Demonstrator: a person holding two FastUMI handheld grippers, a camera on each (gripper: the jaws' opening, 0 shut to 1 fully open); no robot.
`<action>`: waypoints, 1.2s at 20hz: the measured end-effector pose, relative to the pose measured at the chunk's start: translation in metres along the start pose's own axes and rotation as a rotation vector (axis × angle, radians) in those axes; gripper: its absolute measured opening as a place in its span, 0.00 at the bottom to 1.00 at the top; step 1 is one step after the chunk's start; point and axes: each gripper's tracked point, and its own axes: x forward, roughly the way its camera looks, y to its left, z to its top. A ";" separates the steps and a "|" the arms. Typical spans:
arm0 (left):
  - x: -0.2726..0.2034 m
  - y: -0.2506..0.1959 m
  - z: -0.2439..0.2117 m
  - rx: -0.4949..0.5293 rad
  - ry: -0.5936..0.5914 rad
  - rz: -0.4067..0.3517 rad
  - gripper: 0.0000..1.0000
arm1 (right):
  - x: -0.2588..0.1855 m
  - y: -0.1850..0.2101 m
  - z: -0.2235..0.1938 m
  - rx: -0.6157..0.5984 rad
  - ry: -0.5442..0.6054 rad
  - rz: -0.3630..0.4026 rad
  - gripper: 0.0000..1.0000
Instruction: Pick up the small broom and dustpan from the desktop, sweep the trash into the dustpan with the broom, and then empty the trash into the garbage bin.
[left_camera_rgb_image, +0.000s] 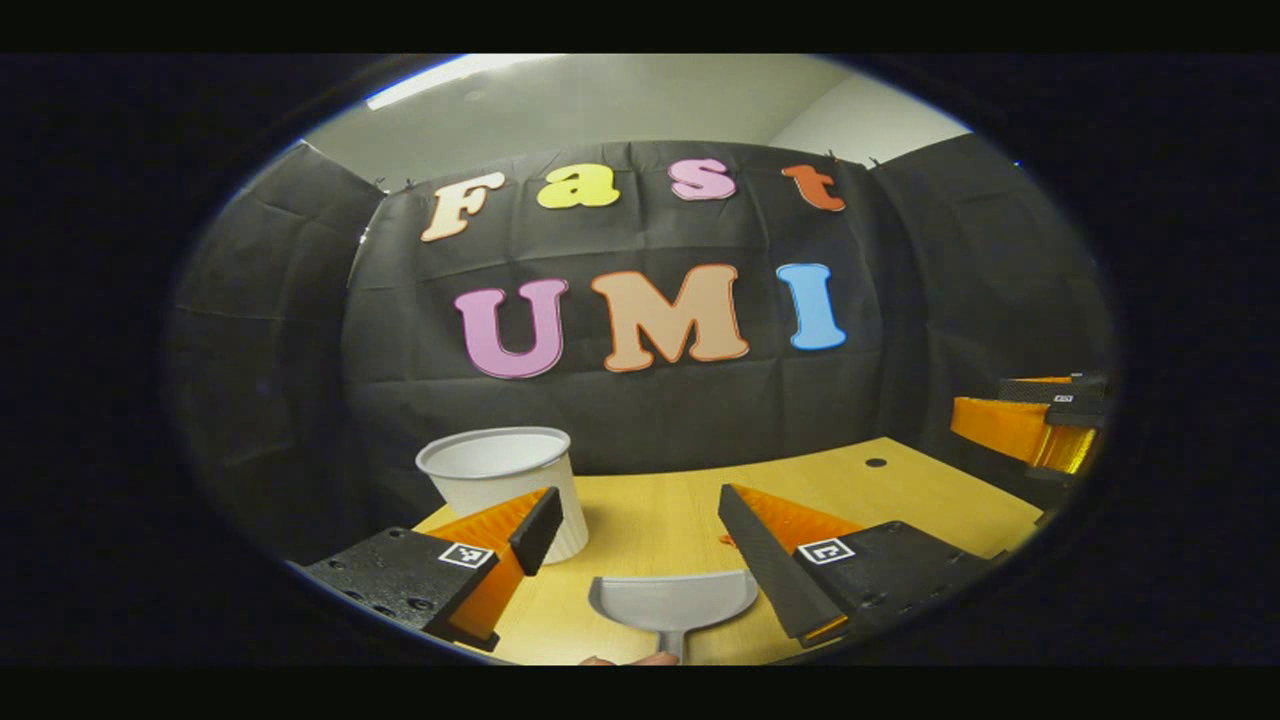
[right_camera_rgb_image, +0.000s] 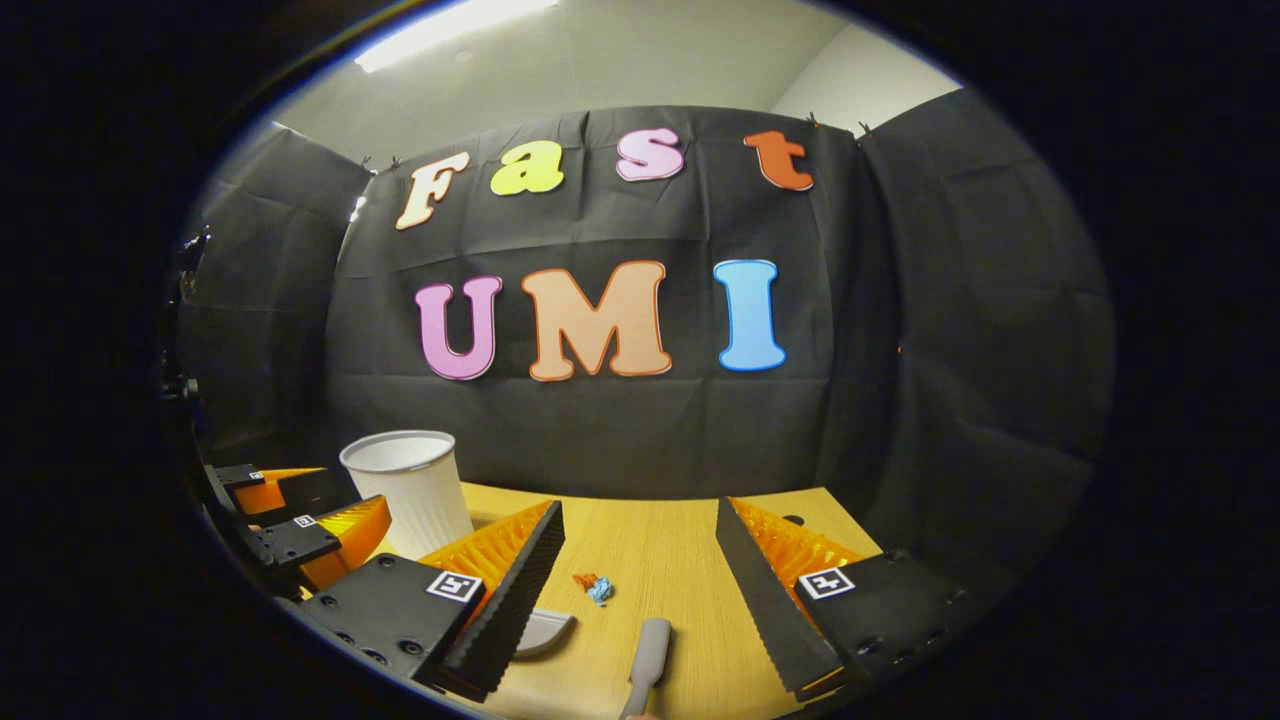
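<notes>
A grey dustpan (left_camera_rgb_image: 672, 603) lies on the wooden desktop (left_camera_rgb_image: 900, 490), its handle pointing toward me. Above it hovers my left gripper (left_camera_rgb_image: 640, 520), open, with nothing between the fingers. In the right gripper view a grey broom handle (right_camera_rgb_image: 650, 652) lies on the desk below my right gripper (right_camera_rgb_image: 640, 540), which is open and holds nothing. Small orange and blue crumpled trash (right_camera_rgb_image: 593, 586) sits just beyond the handle. A corner of the dustpan (right_camera_rgb_image: 545, 632) peeks out beside the right gripper's left finger. The broom's bristles are out of sight.
A white ribbed garbage bin (left_camera_rgb_image: 500, 480) stands at the desk's back left, also seen as the bin (right_camera_rgb_image: 405, 490) in the right gripper view. The other gripper (left_camera_rgb_image: 1040, 420) hangs far right; the left gripper (right_camera_rgb_image: 300, 530) shows beside the bin. A small hole (left_camera_rgb_image: 876, 462) marks the desktop.
</notes>
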 end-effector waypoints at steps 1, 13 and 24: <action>0.001 -0.002 -0.012 0.008 0.036 -0.010 0.94 | 0.003 0.001 -0.011 -0.004 0.029 0.002 0.99; -0.016 -0.010 -0.180 0.098 0.483 -0.035 0.93 | 0.024 0.003 -0.171 -0.147 0.475 0.024 0.99; -0.057 -0.018 -0.275 0.039 0.937 -0.078 0.95 | 0.009 -0.016 -0.277 -0.126 1.014 0.041 0.99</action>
